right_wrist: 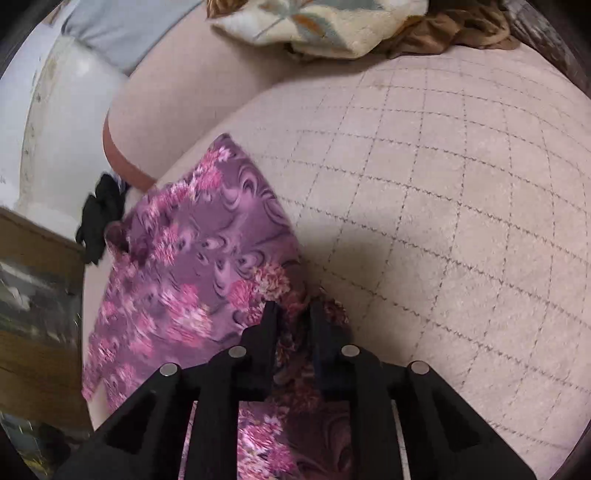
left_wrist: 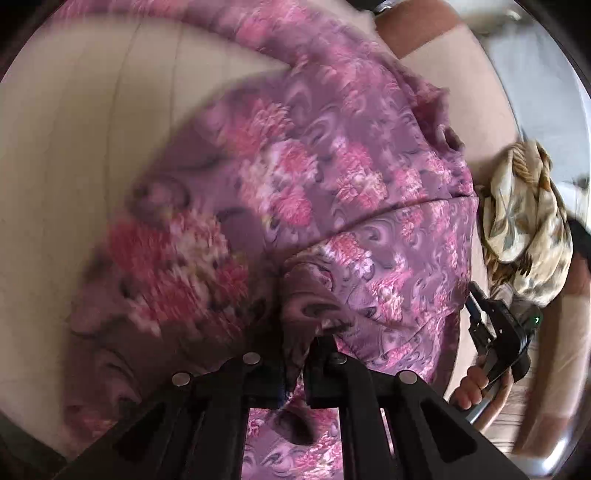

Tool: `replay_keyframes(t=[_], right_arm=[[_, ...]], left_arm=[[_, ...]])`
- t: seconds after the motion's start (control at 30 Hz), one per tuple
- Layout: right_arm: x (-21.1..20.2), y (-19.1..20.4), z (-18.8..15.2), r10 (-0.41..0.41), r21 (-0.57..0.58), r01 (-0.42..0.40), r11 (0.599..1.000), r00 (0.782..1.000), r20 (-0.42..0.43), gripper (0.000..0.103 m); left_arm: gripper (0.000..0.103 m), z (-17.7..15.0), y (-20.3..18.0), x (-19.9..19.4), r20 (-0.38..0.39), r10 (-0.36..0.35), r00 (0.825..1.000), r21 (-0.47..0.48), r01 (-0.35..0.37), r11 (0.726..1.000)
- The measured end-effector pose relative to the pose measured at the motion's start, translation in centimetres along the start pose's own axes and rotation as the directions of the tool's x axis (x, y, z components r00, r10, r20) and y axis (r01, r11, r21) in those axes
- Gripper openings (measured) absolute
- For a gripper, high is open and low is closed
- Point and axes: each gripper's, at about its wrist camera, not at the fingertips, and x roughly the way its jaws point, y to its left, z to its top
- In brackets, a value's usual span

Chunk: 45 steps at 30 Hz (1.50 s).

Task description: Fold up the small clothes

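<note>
A purple garment with pink flowers lies spread on a beige cushioned surface. In the left wrist view my left gripper is shut on a bunched fold of it, and the cloth hangs away from the fingers. The right wrist view shows the same garment lying flat to the left. There my right gripper has its fingers closed on the gathered near edge, and cloth fills the narrow gap. At the left view's right edge, a hand holds the right gripper's black body.
A cream leaf-patterned cloth and a brown cloth lie at the far edge of the quilted beige surface. A black cloth sits at its left edge. Wooden furniture stands lower left.
</note>
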Motion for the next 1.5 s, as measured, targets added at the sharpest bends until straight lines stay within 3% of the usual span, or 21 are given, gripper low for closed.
replay_keyframes(t=[0.07,0.13,0.2,0.27,0.3,0.33,0.37,0.5,0.57,0.6,0.73,0.8,0.83,0.87,0.9,0.93,1.0,1.17,1.33,1.43,1.5], right_arm=[[-0.6,0.8,0.3,-0.033,-0.046,0.035,0.998,0.999,0.038,0.071],[-0.7,0.4,0.5,-0.075,-0.041,0.078,0.996,0.995,0.069,0.072],[0.0,-1.0,0.9,-0.027,0.013,0.027,1.0,0.999,0.04,0.067],[0.9,-1.7,1.0,-0.008,0.02,0.008,1.0,1.0,-0.001,0.042],[1.0,-1.7,1.0,-0.013,0.005,0.013,1.0,1.0,0.002,0.036],[1.0,-1.1,1.0,-0.008,-0.022,0.007,1.0,1.0,-0.006,0.016],[0.8,-0.9,1.0,-0.008,-0.022,0.008,1.0,1.0,-0.009,0.01],[-1.5,1.0,0.9,-0.136,-0.102,0.145,0.984,0.986,0.093,0.009],[0.0,0.1,0.8,-0.176,-0.098,0.179,0.979,0.983,0.044,0.009],[0.9,-0.7,0.7,-0.168,-0.07,0.168,0.983,0.986,0.012,0.009],[-0.3,-0.4,1.0,-0.159,-0.074,0.162,0.984,0.986,0.047,0.015],[-1.9,-0.1,0.8,-0.133,-0.064,0.139,0.988,0.987,0.095,0.016],[-2.6,0.3,0.7,-0.124,-0.063,0.132,0.989,0.986,0.115,0.02],[-3.9,0.8,0.4,-0.119,-0.07,0.131,0.989,0.981,0.152,0.034],[-5.4,1.7,-0.1,-0.12,-0.084,0.139,0.987,0.973,0.198,0.042],[-7.1,3.0,-0.8,-0.115,-0.105,0.145,0.984,0.962,0.248,0.055],[-9.8,5.7,-2.3,-0.087,-0.168,0.144,0.975,0.948,0.306,0.062],[-14.9,13.0,-6.9,-0.001,-0.295,0.103,0.95,0.946,0.325,0.072],[-16.3,22.1,-10.6,0.081,-0.461,0.076,0.884,0.947,0.311,0.083],[-14.9,27.5,-12.8,0.154,-0.549,-0.005,0.836,0.962,0.226,0.089],[-13.4,30.4,-13.8,0.191,-0.579,-0.07,0.812,0.97,0.15,0.089]], left_arm=[[0.006,-0.1,-1.4,-0.8,0.032,0.019,0.999,0.062,-0.021,0.998],[0.006,-0.4,-2.3,-1.4,0.075,0.043,0.996,0.107,-0.051,0.993],[0.006,-0.3,-2.6,-1.0,0.074,0.065,0.995,0.118,-0.074,0.99],[0.006,-0.1,-2.2,-0.3,0.051,0.068,0.996,0.101,-0.073,0.992],[0.006,0.0,-1.9,0.0,0.039,0.06,0.997,0.084,-0.063,0.994],[0.006,0.0,-1.5,-0.3,0.039,0.053,0.998,0.079,-0.056,0.995],[0.006,0.0,-1.3,-0.5,0.045,0.05,0.998,0.077,-0.053,0.996],[0.006,-0.1,-2.0,-0.9,0.074,0.076,0.994,0.13,-0.085,0.988],[0.006,-0.3,-2.3,-0.1,0.07,0.117,0.991,0.152,-0.127,0.98],[0.006,-0.5,-2.6,0.1,0.088,0.135,0.987,0.172,-0.149,0.974],[0.008,-0.6,-3.8,0.5,0.116,0.173,0.978,0.214,-0.195,0.957],[0.02,-0.6,-3.8,0.0,0.124,0.167,0.978,0.209,-0.19,0.959],[0.03,-0.7,-3.8,-0.3,0.129,0.157,0.979,0.2,-0.181,0.963],[0.05,-0.6,-3.8,-1.0,0.144,0.139,0.98,0.189,-0.165,0.968],[0.062,-0.5,-3.9,-2.3,0.19,0.112,0.975,0.179,-0.147,0.973],[0.064,-0.5,-4.0,-3.2,0.23,0.103,0.968,0.177,-0.146,0.973],[0.073,-0.1,-3.9,-6.2,0.326,0.096,0.94,0.172,-0.159,0.972],[0.079,3.0,-0.8,-12.1,0.392,0.064,0.918,0.062,-0.095,0.994],[0.079,6.0,3.8,-16.3,0.443,0.099,0.891,-0.024,-0.098,0.995],[0.079,7.4,7.9,-19.1,0.474,0.104,0.874,-0.135,-0.045,0.99],[0.079,8.4,12.0,-20.9,0.481,0.088,0.872,-0.241,0.036,0.97]])
